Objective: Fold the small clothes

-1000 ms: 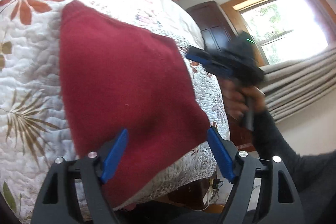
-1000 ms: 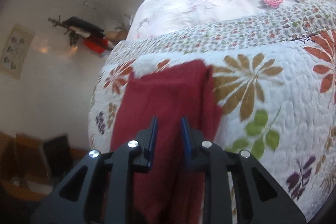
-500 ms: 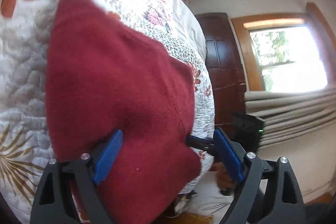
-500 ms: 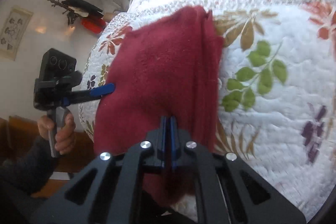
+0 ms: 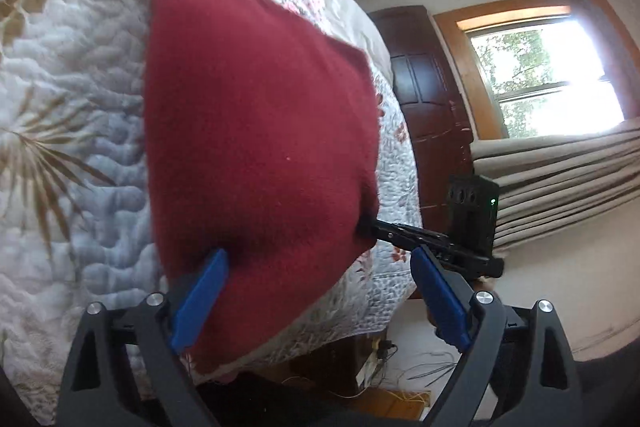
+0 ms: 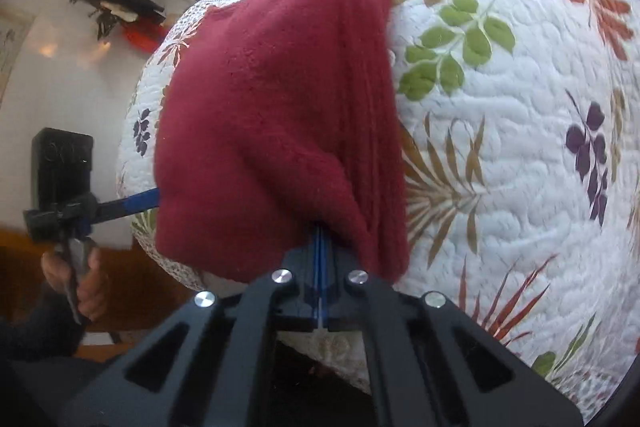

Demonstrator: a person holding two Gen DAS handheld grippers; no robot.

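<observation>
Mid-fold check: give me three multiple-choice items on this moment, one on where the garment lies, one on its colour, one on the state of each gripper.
1. The dark red knit garment lies on:
A. a wooden floor
B. the white floral quilted bedspread
C. a chair

2. The gripper fingers' pads are:
A. blue
B. yellow
C. white

3. Gripper states:
A. both open
B. left gripper shut, right open
C. left open, right gripper shut on the garment

Answers:
1 B, quilt shows all around the garment.
2 A, blue shows in both wrist views.
3 C, left fingers stand wide apart; right fingers meet with red cloth draped over them.
</observation>
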